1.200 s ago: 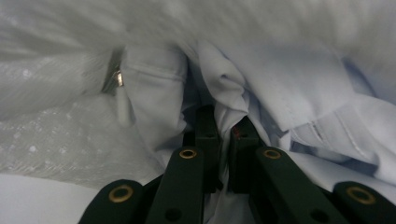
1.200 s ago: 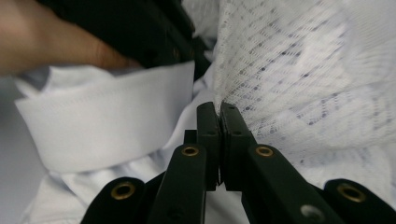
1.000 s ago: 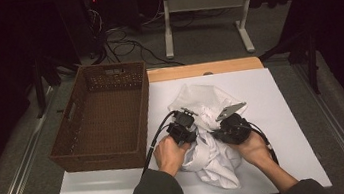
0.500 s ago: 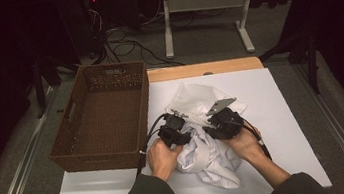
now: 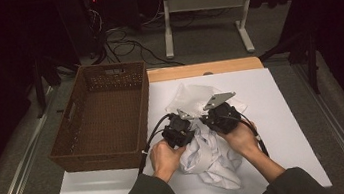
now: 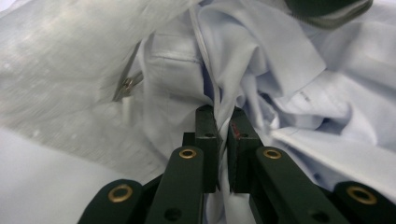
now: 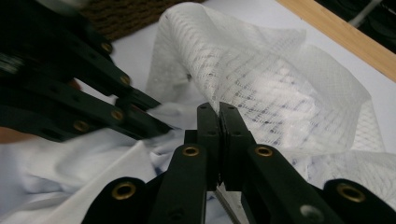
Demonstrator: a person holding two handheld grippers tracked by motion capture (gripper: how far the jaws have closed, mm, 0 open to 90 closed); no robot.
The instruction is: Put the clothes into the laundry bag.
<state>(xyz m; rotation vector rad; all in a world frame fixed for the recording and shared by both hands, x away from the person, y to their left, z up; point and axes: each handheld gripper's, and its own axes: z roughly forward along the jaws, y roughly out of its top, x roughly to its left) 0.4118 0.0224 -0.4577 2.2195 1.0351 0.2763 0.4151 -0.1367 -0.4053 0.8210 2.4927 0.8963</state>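
Item one, table: a white top carrying a brown basket at my left, standing empty, I judge as the place the laundry is headed. Item two, shirt: pale and crumpled just right of the basket, its far end tucked into a mesh bag, probably so I can pull one free of the other. Item three, tools: my left gripper has just been closing and pinches a shirt fold, while my right gripper has just been closing on the bag's edge.
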